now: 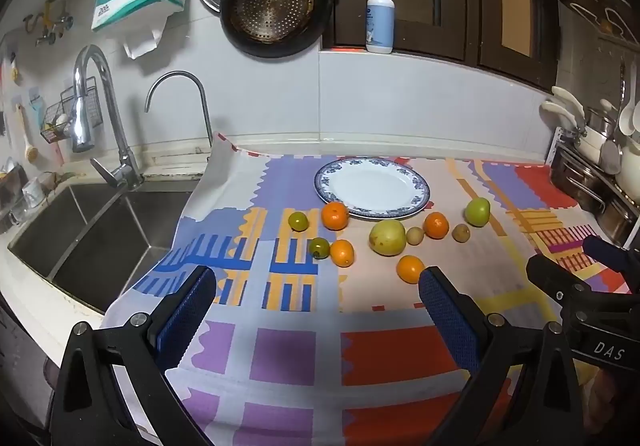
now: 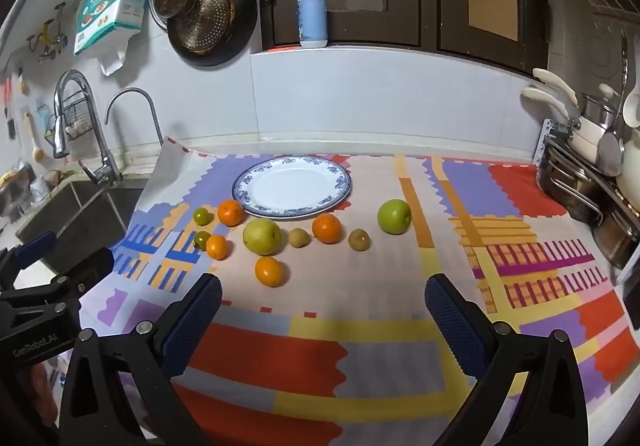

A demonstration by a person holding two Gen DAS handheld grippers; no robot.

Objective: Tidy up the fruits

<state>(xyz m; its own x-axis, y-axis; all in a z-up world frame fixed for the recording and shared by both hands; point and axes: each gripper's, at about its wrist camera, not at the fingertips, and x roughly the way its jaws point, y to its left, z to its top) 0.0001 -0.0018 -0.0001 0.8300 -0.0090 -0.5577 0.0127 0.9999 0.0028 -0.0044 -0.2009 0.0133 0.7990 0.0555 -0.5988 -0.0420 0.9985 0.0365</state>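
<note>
A white plate with a blue patterned rim [image 1: 418, 202] [image 2: 344, 188] lies empty on a colourful cloth. In front of it several fruits are scattered: oranges [image 1: 335, 215] [image 2: 269, 271], a yellow-green pear [image 1: 387, 237] [image 2: 262, 235], a green apple [image 1: 477, 211] [image 2: 394, 216], small green fruits [image 1: 298, 221] [image 2: 202, 216] and brown kiwis [image 1: 415, 235] [image 2: 359, 239]. My left gripper [image 1: 316, 286] hovers open near the cloth's front, nothing between its fingers. My right gripper [image 2: 323, 296] is open too, short of the nearest orange.
A steel sink [image 1: 96, 230] with taps lies left of the cloth. Pans [image 1: 276, 2] hang on the wall, a pump bottle [image 1: 380, 18] stands on the ledge, and a dish rack with pots [image 2: 592, 182] sits at the right edge.
</note>
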